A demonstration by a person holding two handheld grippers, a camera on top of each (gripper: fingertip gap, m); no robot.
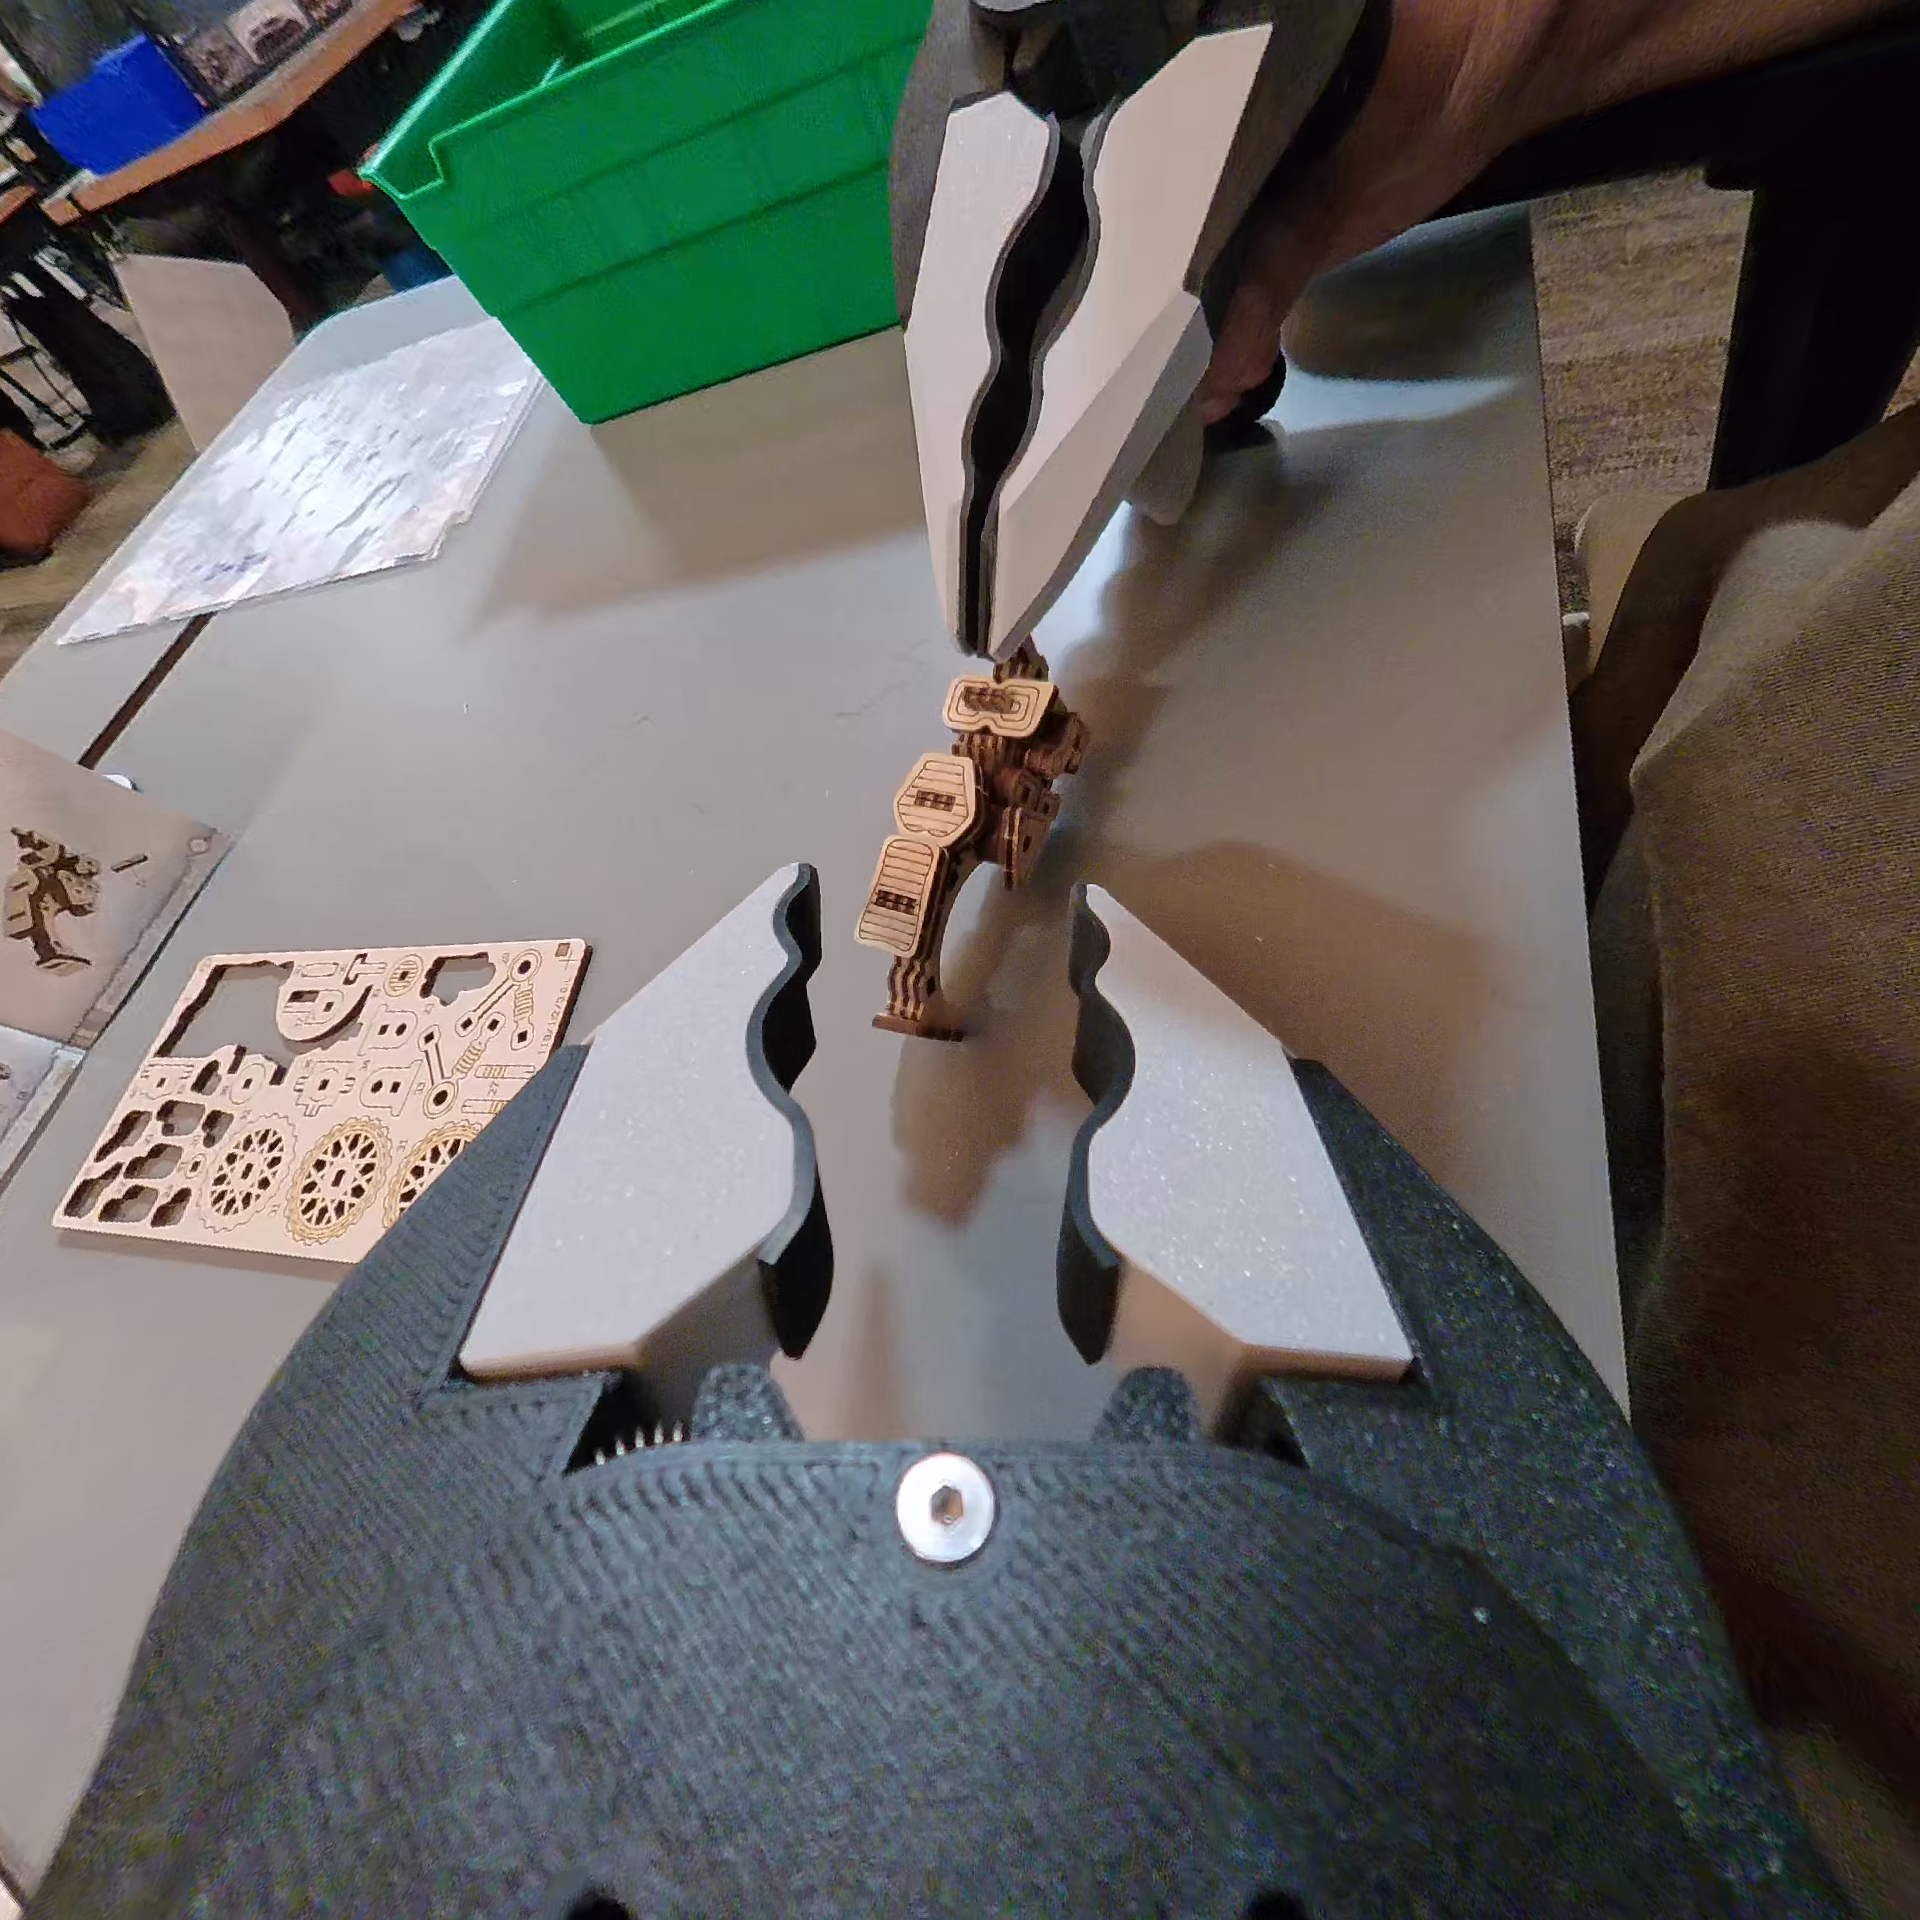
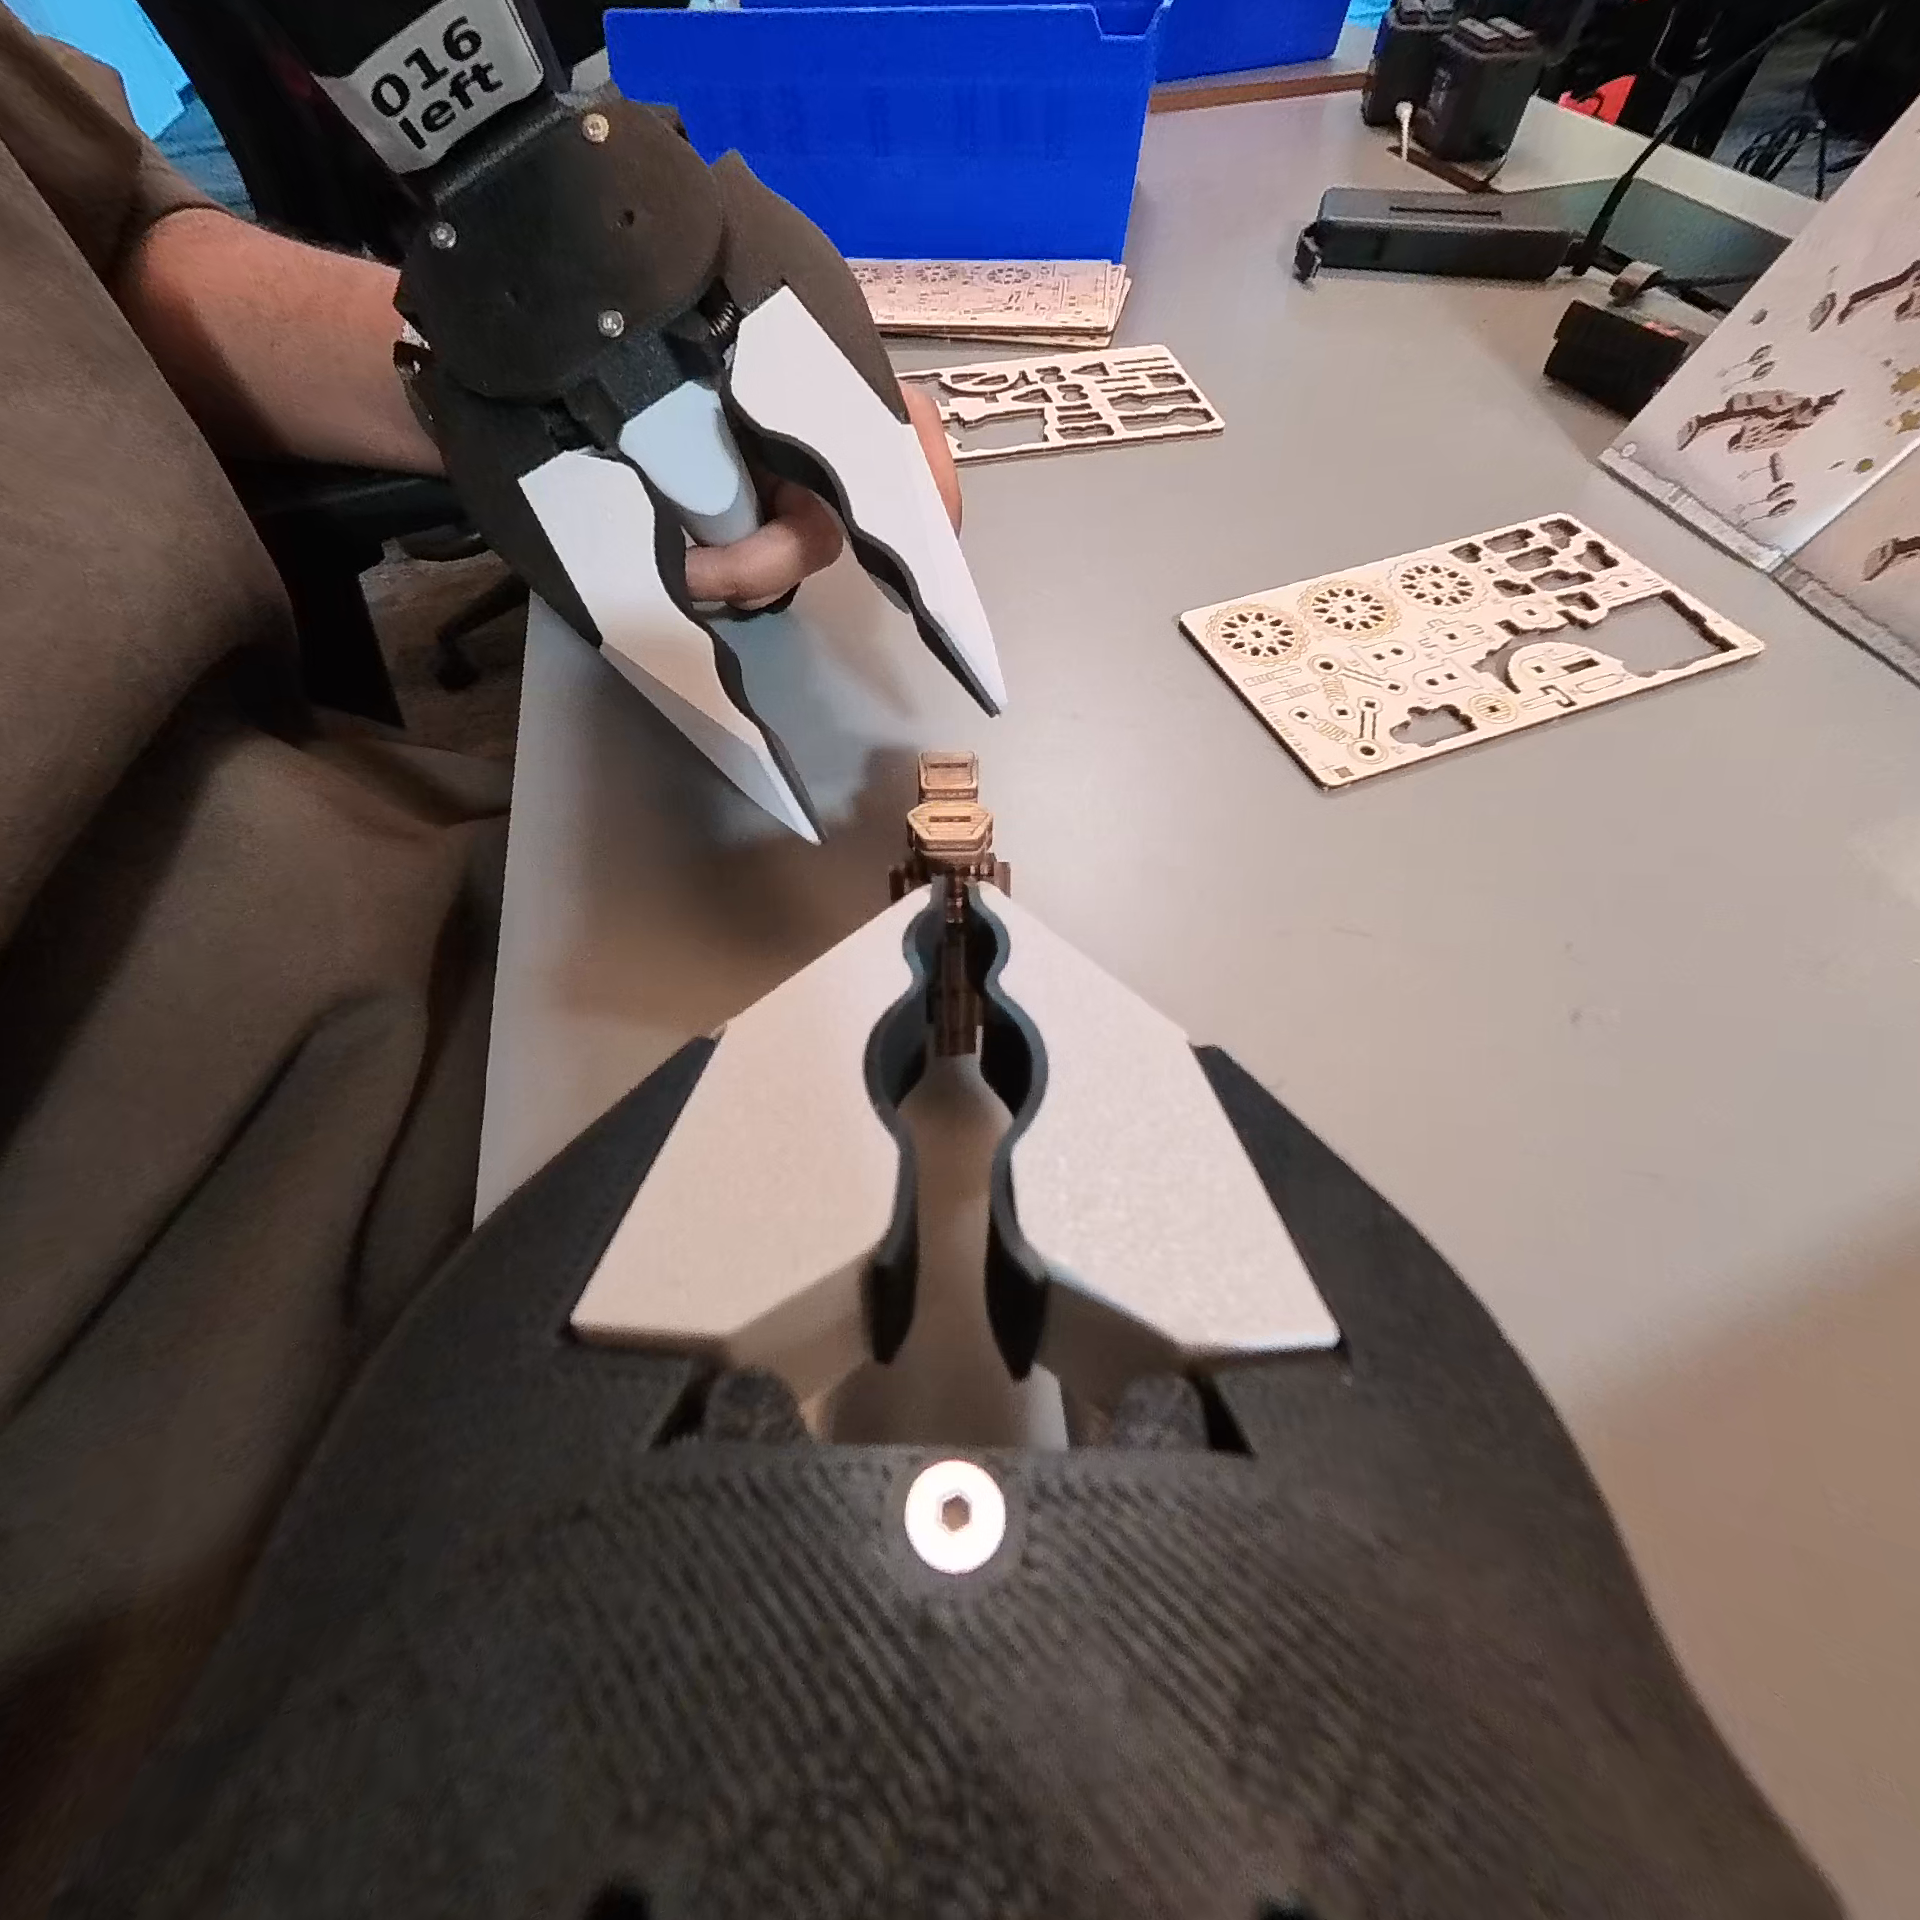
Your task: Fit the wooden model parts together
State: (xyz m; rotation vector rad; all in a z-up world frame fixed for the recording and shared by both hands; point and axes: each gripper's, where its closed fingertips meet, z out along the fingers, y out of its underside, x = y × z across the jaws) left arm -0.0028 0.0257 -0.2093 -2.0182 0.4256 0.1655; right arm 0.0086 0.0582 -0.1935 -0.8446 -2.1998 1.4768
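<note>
A small part-built wooden model (image 1: 961,831) stands on its lower end on the grey table (image 1: 623,727). My right gripper (image 1: 982,649) is shut on the model's top end and holds it upright; in the right wrist view the model (image 2: 951,831) sticks out past the closed tips of the right gripper (image 2: 951,909). My left gripper (image 1: 943,888) is open and empty, its tips on either side of the model's lower part without touching it. The left gripper also shows in the right wrist view (image 2: 904,774), just left of and above the model.
A wooden parts sheet (image 1: 322,1101) with several cut-outs lies left of the model, also in the right wrist view (image 2: 1465,649). A second sheet (image 2: 1060,400), a green bin (image 1: 644,208), a blue bin (image 2: 883,135), instruction pages (image 1: 312,478) and black devices (image 2: 1444,234) lie around. The table edge runs along the person's lap. Some 5 cm of space lies between my two pairs of fingers.
</note>
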